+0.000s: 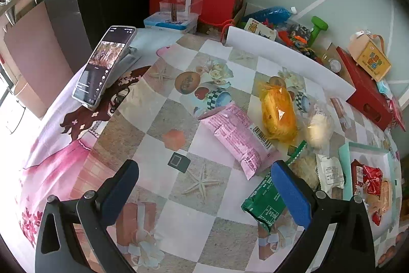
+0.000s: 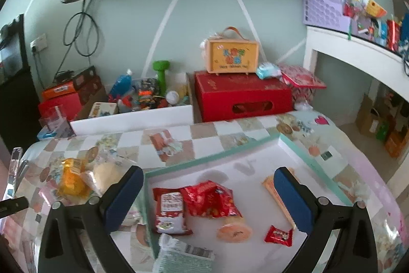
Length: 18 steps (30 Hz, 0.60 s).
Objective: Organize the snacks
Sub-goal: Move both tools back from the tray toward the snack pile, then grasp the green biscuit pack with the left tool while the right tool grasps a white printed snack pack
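Several snacks lie loose on the checked tablecloth (image 1: 179, 104); others sit in a shallow white tray (image 2: 288, 145).

Loose: pink packet (image 1: 236, 136), yellow bag (image 1: 278, 111) just beside it, pale round bun (image 1: 318, 128), green packet (image 1: 263, 204) partly behind a blue pad. In tray: red-and-white packet (image 2: 170, 211), crinkled red bag (image 2: 211, 200), round orange cake (image 2: 234, 232), small red sweet (image 2: 278, 236). Left gripper (image 1: 204, 188) spread wide above cloth, holding nothing. Right gripper (image 2: 208, 198) spread wide over tray, empty. Phone (image 1: 102, 68) propped far left.
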Available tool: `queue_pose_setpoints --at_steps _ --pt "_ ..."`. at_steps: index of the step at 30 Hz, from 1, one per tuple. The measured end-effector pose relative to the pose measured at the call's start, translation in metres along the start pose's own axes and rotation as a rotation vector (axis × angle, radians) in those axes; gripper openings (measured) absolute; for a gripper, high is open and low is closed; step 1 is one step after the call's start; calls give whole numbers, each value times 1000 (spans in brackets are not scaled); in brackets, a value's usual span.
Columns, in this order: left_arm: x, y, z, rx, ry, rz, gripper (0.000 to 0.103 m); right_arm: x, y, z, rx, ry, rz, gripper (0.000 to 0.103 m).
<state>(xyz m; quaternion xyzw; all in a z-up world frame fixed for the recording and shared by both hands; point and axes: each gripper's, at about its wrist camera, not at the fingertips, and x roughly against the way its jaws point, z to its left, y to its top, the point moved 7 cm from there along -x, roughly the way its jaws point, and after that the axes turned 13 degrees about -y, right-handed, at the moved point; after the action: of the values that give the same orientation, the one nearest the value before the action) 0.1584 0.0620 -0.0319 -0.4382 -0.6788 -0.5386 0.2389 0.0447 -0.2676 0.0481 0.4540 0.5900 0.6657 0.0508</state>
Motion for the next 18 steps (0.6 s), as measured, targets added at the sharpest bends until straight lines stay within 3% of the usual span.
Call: queue_pose_setpoints --at_steps 5,11,18 --pt "-8 -3 3 26 -22 23 103 4 -7 38 50 94 15 103" --pt "-20 -10 6 35 -23 62 103 -2 -45 100 192 229 74 103" --pt "-38 -22 -8 11 -43 115 103 -10 -81 133 398 234 85 92"
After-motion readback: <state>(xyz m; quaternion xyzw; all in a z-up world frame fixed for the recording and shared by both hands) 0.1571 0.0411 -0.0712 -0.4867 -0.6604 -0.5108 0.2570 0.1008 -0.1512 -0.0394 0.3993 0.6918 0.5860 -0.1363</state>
